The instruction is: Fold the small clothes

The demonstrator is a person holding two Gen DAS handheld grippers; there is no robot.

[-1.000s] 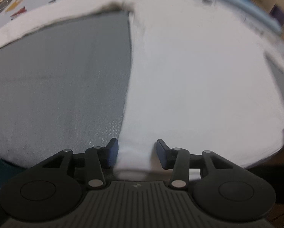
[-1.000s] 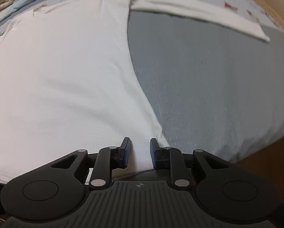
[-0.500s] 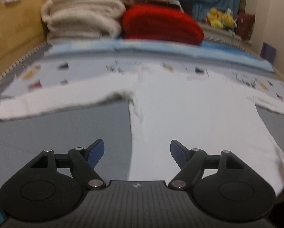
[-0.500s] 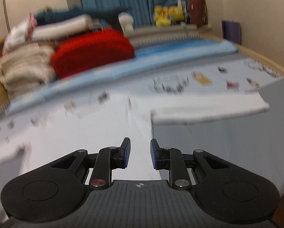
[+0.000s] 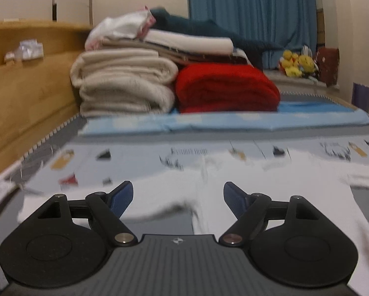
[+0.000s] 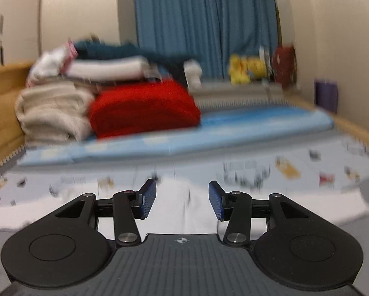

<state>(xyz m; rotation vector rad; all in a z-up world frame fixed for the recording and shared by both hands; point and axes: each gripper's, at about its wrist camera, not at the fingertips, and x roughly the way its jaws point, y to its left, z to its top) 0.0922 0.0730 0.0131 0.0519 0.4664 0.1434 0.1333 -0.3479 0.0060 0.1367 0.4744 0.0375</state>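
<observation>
Left wrist view: left gripper, blue pads spread wide and opening, nothing between them. Below and beyond it — a white garment lying flat on the bed, one sleeve stretched out to the left over a grey sheet.

Right wrist view: right gripper, jaws parting and opening, no cloth pinched. The white garment lies under and ahead of the pads, a sleeve running off to the right.

Further back on the bed: printed pale-blue cover; light-blue folded mat; red blanket; stack of cream blankets, folded linens piled on top; yellow plush toys; blue curtain; wooden headboard at left. Both views blurred.
</observation>
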